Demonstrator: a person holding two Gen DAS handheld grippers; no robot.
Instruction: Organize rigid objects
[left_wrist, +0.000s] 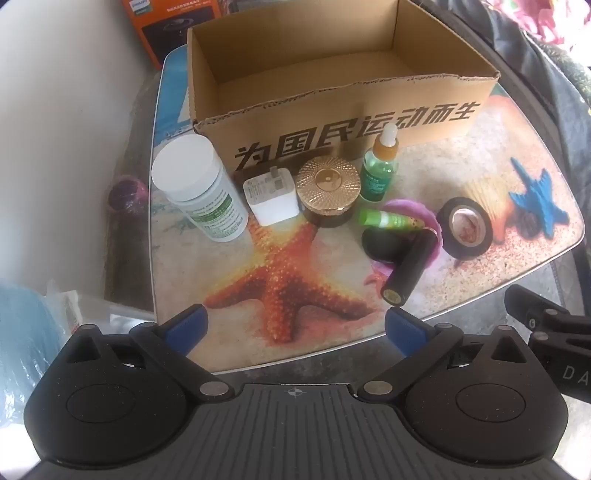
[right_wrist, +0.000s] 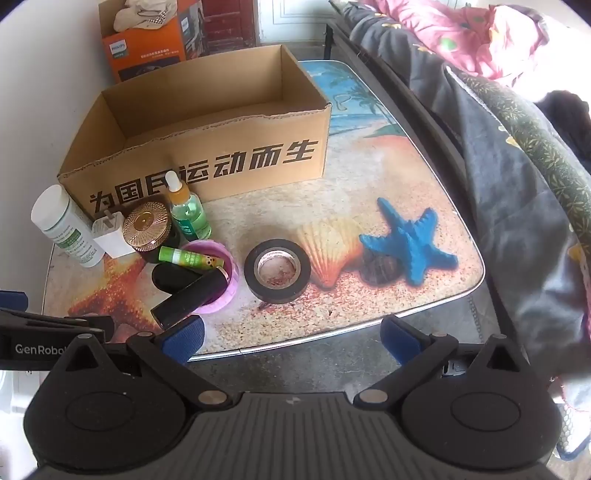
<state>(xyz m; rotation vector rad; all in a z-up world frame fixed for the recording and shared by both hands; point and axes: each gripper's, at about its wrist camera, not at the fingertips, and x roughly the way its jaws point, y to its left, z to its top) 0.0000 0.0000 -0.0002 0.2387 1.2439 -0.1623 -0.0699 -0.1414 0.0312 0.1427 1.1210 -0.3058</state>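
An empty cardboard box (left_wrist: 424, 107) (right_wrist: 258, 162) stands at the back of the beach-print table (left_wrist: 480, 280) (right_wrist: 388, 306). In front of it stand a white pill bottle (left_wrist: 199, 188) (right_wrist: 66, 225), a white charger plug (left_wrist: 271, 199) (right_wrist: 110, 236), a gold-lidded jar (left_wrist: 328, 188) (right_wrist: 147, 229) and a green dropper bottle (left_wrist: 380, 170) (right_wrist: 188, 210). A green tube (left_wrist: 391, 220) (right_wrist: 190, 257), a black cylinder (left_wrist: 410, 269) (right_wrist: 192, 293) and a black tape roll (left_wrist: 466, 225) (right_wrist: 277, 270) lie nearer. My left gripper (left_wrist: 295, 328) and right gripper (right_wrist: 291, 338) hover open and empty over the near table edge.
An orange product box (right_wrist: 147, 44) (left_wrist: 166, 22) stands behind the cardboard box by the wall. A bed with dark and pink bedding (right_wrist: 517, 147) runs along the table's right side. Plastic bags (left_wrist: 44, 332) lie left of the table.
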